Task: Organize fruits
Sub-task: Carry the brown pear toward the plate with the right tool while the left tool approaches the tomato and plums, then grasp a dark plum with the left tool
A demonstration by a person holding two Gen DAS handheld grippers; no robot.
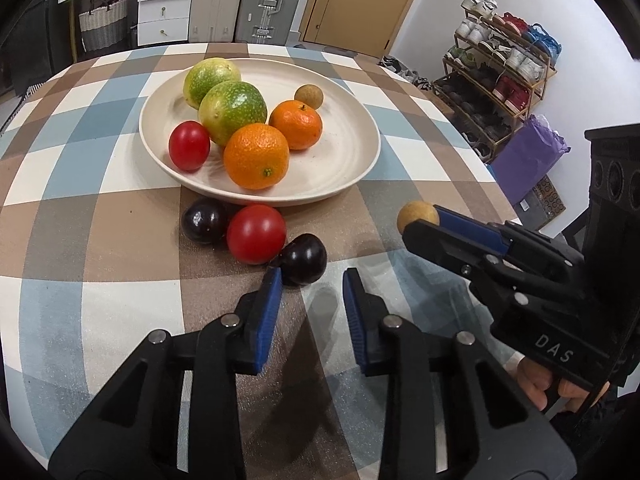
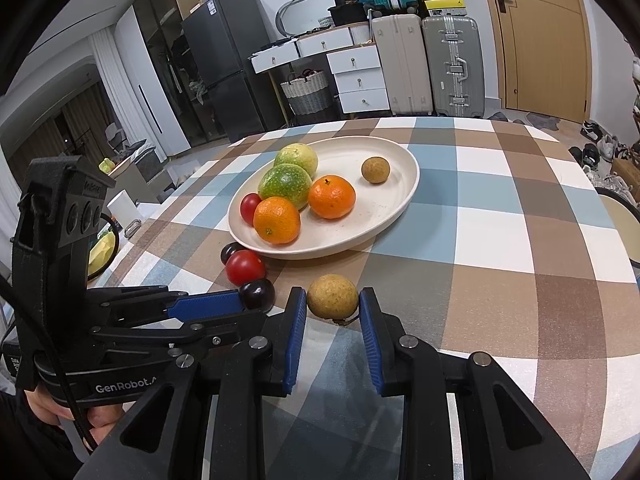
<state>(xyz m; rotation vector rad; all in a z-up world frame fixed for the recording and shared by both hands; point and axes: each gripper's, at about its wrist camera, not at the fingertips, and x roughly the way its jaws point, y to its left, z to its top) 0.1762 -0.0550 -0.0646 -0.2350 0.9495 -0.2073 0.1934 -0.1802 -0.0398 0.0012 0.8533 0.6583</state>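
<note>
A cream plate [image 1: 352, 152] [image 2: 396, 200] on the checked tablecloth holds two green-yellow fruits [image 1: 232, 106], two oranges [image 1: 256, 156], a red tomato [image 1: 189, 145] and a small brown longan [image 1: 308, 96]. In front of the plate lie two dark plums [image 1: 303, 259] [image 1: 204, 220] and a red tomato [image 1: 256, 233]. My left gripper [image 1: 310, 280] is open, its left pad beside the near plum [image 2: 257, 294]. My right gripper [image 2: 333, 300] is shut on a brown longan [image 2: 332, 297] [image 1: 417, 216], held just above the cloth.
The round table's edge [image 1: 472, 136] drops off at the right, with a shoe rack [image 1: 500, 68] and a purple bag [image 1: 528, 152] beyond. Suitcases [image 2: 428, 64], white drawers [image 2: 356, 76] and a basket [image 2: 308, 92] stand behind the table.
</note>
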